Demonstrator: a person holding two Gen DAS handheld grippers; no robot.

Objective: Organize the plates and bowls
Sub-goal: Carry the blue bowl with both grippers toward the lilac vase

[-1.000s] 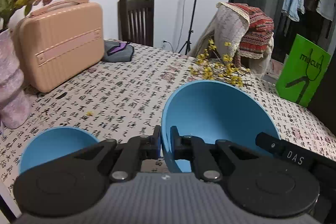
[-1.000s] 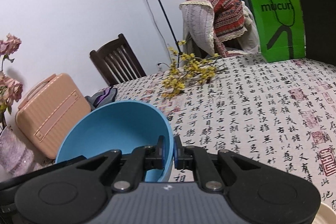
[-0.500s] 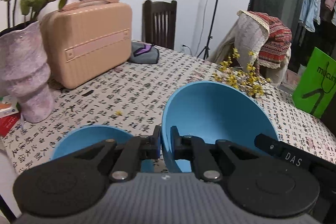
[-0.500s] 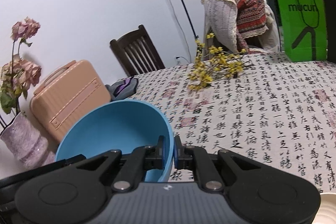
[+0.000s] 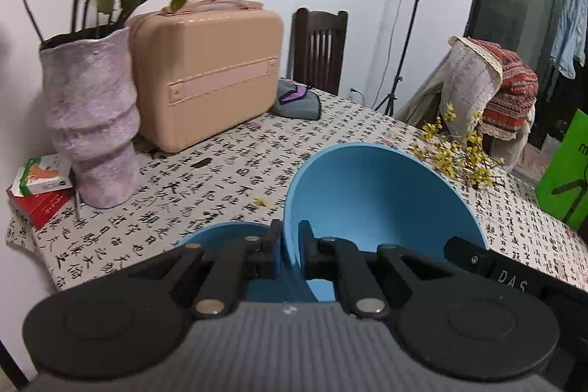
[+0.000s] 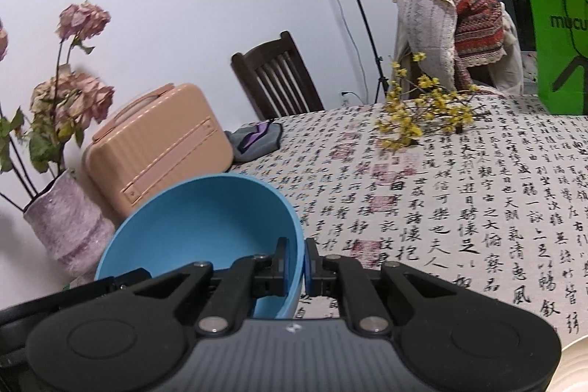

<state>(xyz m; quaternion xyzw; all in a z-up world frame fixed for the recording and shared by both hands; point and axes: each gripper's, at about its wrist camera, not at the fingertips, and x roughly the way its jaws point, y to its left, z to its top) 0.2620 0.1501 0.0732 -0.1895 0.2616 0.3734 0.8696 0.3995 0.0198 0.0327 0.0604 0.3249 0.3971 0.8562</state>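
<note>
Fingers of our left gripper (image 5: 290, 248) are pinched tight on the left rim of a blue bowl (image 5: 378, 197), and those of our right gripper (image 6: 296, 263) are clamped the same way on its right rim (image 6: 198, 219) — we hold it between us, tilted, its hollow facing forward. A second blue bowl (image 5: 224, 232) sits low on the worktop (image 5: 228, 171) just under our left fingers; only its far rim shows, so we cannot tell whether the held bowl touches it.

To our left the room is tight: a lilac vase (image 5: 92, 120) stands near the worktop's left edge with a small box (image 5: 38, 177) beside it, and a peach case (image 5: 209, 76) just behind. Ahead and to the right the patterned cloth lies open as far as a spray of yellow blossoms (image 6: 422, 109) and a green bag (image 6: 562, 50) at the far edge. A pale plate rim (image 6: 575, 366) peeks in at the right view's lower corner — near our right gripper.
</note>
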